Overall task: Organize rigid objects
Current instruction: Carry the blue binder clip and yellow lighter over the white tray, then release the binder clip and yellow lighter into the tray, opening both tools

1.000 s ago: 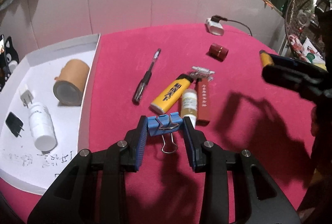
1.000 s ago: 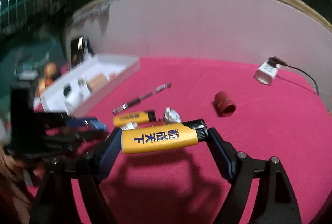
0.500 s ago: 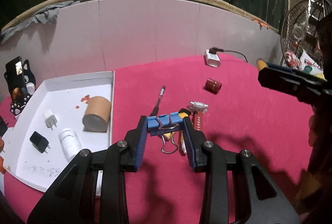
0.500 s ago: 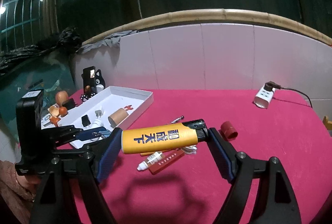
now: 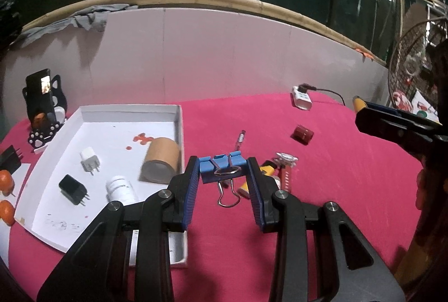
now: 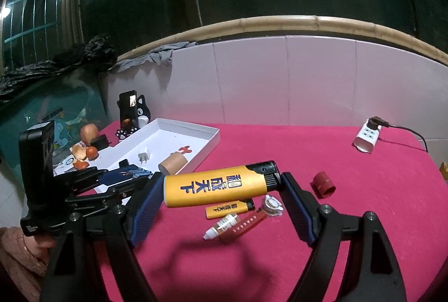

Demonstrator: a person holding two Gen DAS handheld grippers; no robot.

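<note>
Above red table, left gripper (image 5: 224, 171) clamping binder clip (image 5: 221, 168), right gripper (image 6: 221, 187) clamping lighter (image 6: 221, 185)

Both grippers now sit higher above the red table (image 5: 350, 190). The white tray (image 5: 179, 120) comes fully into view at left, and the loose items (image 6: 238, 218) appear smaller, lower in the frame.

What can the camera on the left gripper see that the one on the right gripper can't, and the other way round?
Only the left view shows the blue binder clip pinched in the left gripper, and a pen.

Only the right view shows the big yellow lighter clamped in the right gripper, and an apple.

Both show the white tray, the cardboard roll, the dark red cap and the white power strip.
</note>
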